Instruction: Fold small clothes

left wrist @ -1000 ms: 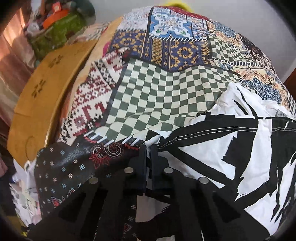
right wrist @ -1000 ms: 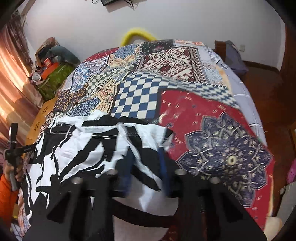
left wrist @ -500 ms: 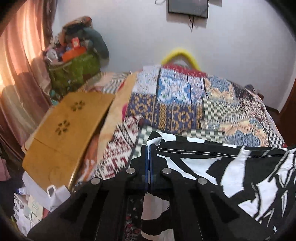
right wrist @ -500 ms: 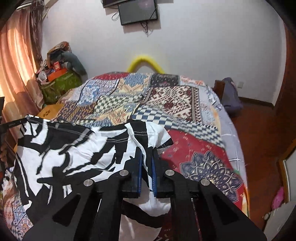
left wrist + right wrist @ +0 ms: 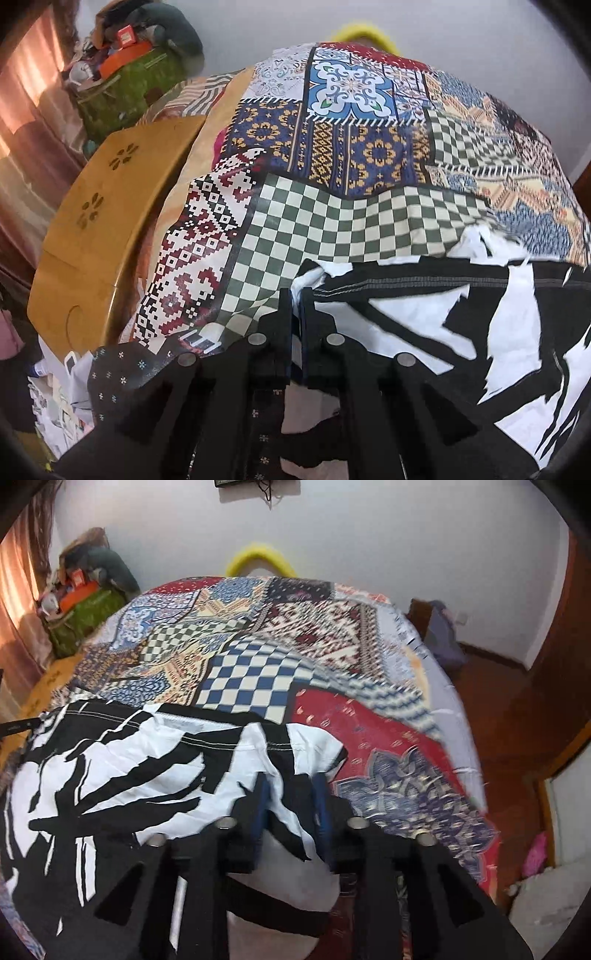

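A black-and-white patterned garment [image 5: 424, 325] lies spread on the patchwork bedspread [image 5: 351, 155], its stitched hem running across. My left gripper [image 5: 296, 295] is shut on the garment's left corner, low over the bed. In the right wrist view the garment [image 5: 129, 775] fills the lower left. My right gripper [image 5: 290, 794] stands open over the garment's right corner, fingers [image 5: 258, 808] apart with cloth between them and not pinched.
A wooden lap table [image 5: 99, 221] leans at the bed's left side. A green bag with clutter [image 5: 125, 88] stands at the back left. A yellow curved object [image 5: 258, 557] shows behind the bed. Wooden floor [image 5: 509, 716] lies to the right.
Both grippers came down from a raised hold and laid the garment on the bed. The right gripper has opened and let go of its corner. The left stays shut.
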The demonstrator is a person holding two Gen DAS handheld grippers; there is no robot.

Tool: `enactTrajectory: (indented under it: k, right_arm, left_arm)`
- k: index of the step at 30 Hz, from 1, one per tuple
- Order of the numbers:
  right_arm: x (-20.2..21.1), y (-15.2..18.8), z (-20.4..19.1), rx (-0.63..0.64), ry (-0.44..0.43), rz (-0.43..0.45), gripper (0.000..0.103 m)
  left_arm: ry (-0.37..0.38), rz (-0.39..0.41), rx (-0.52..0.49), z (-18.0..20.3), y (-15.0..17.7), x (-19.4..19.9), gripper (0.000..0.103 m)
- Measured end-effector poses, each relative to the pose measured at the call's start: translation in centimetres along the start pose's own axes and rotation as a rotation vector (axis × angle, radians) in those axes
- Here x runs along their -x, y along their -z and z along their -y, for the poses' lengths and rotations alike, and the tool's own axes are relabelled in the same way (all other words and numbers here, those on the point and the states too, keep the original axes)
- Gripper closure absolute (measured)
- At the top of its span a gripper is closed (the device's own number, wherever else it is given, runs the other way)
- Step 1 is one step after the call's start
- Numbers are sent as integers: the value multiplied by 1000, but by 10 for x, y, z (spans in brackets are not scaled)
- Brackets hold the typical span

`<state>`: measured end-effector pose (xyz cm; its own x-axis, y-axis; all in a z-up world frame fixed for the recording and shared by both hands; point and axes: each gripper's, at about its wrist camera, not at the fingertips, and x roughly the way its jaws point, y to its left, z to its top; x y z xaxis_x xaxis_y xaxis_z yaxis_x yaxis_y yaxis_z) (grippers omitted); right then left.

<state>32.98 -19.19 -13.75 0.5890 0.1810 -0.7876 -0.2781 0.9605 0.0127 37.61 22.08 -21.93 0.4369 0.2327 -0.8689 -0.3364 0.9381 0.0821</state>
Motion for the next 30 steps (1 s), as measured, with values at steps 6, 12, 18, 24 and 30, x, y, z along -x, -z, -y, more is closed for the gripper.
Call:
enactTrajectory:
  k: [6, 12, 18, 24, 30]
  right_arm:
    - [43, -11, -24, 94, 31, 127, 56]
    - [65, -21, -76, 160, -137, 178, 48]
    - [40, -10, -132, 237, -298, 75, 42]
    - [1, 24, -164, 283, -346, -94, 42]
    - [-4, 40, -157, 304, -336, -151, 40]
  left_arm:
    - [1, 76, -26, 1, -3, 39, 71]
    - [116, 185, -92, 23, 2, 102, 49]
    - [218, 153, -188, 67, 24, 110, 28]
    - [195, 26, -271, 103, 55, 71, 20]
    - [175, -14, -284, 99, 82, 49, 14]
